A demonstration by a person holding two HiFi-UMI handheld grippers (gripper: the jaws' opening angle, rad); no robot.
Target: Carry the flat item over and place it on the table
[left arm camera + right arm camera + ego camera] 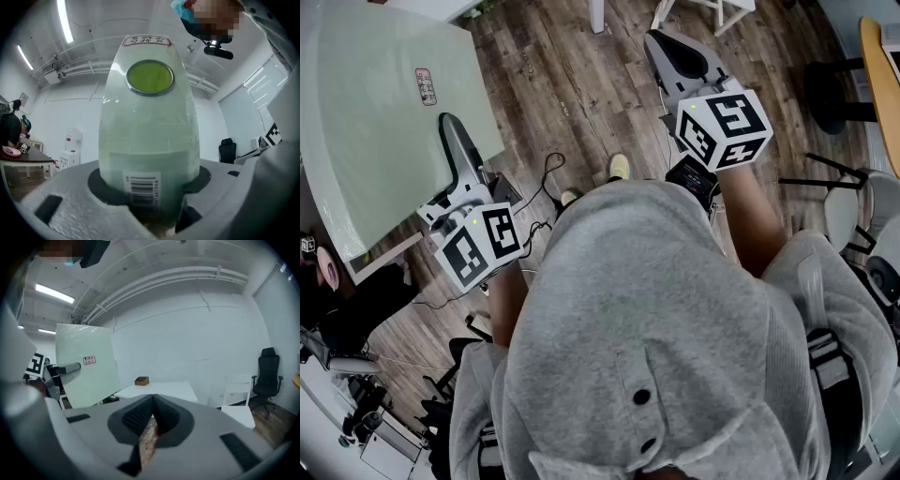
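The flat item is a large pale green board (380, 131) with a small red label (425, 86), held up off the floor at my left. My left gripper (455, 145) is shut on its edge. In the left gripper view the board (150, 126) rises from between the jaws, with a round green disc (150, 77) and a barcode sticker (143, 187) on it. My right gripper (664, 45) is raised in front of me, shut and empty, its pads meeting (152, 413). The right gripper view shows the board (86, 366) to its left and a white table (159, 390) ahead.
A small brown box (141, 380) sits on the white table. A white chair (239, 401) and a black office chair (267, 376) stand to the right. Below me are wooden floor, cables (548, 169) and my shoes (619, 166). A cluttered desk (328, 267) is at left.
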